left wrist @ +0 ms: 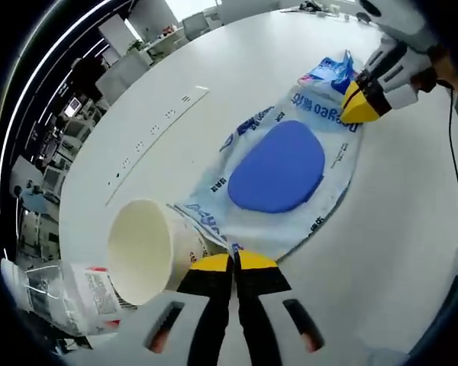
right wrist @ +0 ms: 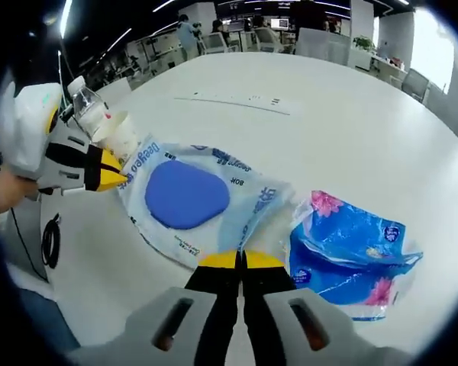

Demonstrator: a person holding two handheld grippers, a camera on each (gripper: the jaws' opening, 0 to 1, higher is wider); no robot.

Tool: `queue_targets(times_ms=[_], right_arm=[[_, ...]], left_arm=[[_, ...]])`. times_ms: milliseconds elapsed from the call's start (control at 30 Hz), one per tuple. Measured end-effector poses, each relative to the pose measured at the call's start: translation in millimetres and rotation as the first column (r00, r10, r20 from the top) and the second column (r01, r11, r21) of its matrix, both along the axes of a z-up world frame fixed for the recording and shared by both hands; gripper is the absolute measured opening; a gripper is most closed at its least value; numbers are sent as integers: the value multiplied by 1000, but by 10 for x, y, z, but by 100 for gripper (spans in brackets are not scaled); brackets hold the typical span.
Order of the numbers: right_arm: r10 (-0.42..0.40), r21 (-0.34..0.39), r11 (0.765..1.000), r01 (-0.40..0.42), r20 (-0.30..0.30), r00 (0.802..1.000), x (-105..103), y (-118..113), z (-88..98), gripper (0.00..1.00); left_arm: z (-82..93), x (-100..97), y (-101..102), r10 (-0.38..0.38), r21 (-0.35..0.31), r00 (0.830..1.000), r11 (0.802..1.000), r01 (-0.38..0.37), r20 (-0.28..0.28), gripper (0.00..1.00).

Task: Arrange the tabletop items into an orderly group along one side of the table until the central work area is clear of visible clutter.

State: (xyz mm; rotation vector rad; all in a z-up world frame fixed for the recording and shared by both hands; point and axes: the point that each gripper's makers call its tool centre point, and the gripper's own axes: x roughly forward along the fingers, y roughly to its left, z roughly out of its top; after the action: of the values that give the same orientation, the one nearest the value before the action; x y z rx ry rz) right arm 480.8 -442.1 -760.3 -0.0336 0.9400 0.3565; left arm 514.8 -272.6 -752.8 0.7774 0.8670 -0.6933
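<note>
In the left gripper view, a clear bottle (left wrist: pixel 57 293) lies at the far left by the table edge, its label just beside one paper cup (left wrist: pixel 149 250) tipped on its side with the mouth facing the camera. Right of the cup, the left gripper (left wrist: pixel 233 261) has its yellow tips pressed together on the near edge of a flat plastic pack (left wrist: pixel 290 164) with a blue oval in its middle. The right gripper (left wrist: pixel 359 103) pinches the pack's far end, its tips closed on the plastic. A small blue packet (left wrist: pixel 330 72) peeks out just beyond. The white table (left wrist: pixel 237 53) runs bare and wide past the pack, crossed only by one thin strip with small marks (left wrist: pixel 156 130), possibly a flush cable slot. In the right gripper view, the left gripper (right wrist: pixel 111 177) sits at far left beside the bottle (right wrist: pixel 88 110) and cup (right wrist: pixel 122 133); then the pack (right wrist: pixel 187 194); then the right gripper (right wrist: pixel 241 261), clamped on the pack's edge; then the crumpled blue packet with pink flowers (right wrist: pixel 351 252), near the table's right edge. Count: one bottle, one cup, one pack, one packet.
</note>
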Motion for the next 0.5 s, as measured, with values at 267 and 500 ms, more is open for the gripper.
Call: queue_targets(times_ms=[267,500], right_arm=[[8,-12,1000,-8,3,1000,-5,-9,-31,0],[1,1,1000,-1,-1,1000,-10,-16,-58,0]], left_arm=[[-49,0,11,6,4,1000,1000,-6,10,0],[-113,-16,20,14,12,1000,1000,-14,7,0]])
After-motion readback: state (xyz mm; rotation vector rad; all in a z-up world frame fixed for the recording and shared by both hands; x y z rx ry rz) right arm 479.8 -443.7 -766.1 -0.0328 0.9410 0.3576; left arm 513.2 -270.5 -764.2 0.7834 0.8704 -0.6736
